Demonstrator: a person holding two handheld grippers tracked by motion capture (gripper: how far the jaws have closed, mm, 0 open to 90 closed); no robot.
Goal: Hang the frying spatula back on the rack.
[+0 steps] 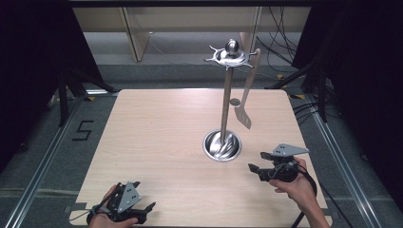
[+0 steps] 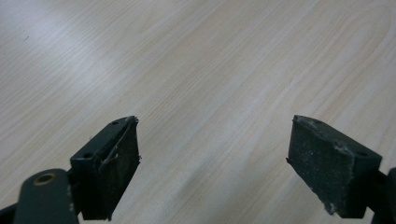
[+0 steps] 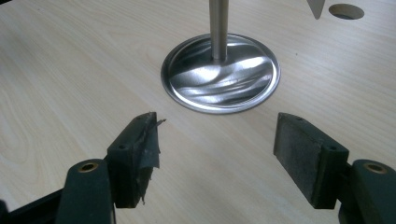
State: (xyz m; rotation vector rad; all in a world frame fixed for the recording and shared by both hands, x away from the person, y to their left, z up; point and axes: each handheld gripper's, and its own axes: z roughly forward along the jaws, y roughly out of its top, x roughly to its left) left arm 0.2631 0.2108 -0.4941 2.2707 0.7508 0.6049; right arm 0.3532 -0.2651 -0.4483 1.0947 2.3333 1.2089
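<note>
A steel utensil stand [image 1: 224, 95] rises from a round shiny base [image 1: 222, 146] on the wooden table [image 1: 157, 137]; its top carries a ring of hooks [image 1: 230, 55]. A metal spatula [image 1: 246, 95] hangs from one hook on the right side. My right gripper [image 1: 257, 161] is open, low over the table just right of the base [image 3: 220, 74], with nothing between its fingers. My left gripper [image 1: 142, 195] is open near the table's front left edge, over bare wood [image 2: 210, 93].
A round hole [image 1: 235, 101] is cut in the tabletop behind the stand, also seen as a hole [image 3: 346, 10] in the right gripper view. Black curtains flank the table, and cables [image 1: 280, 42] lie on the floor at the back right.
</note>
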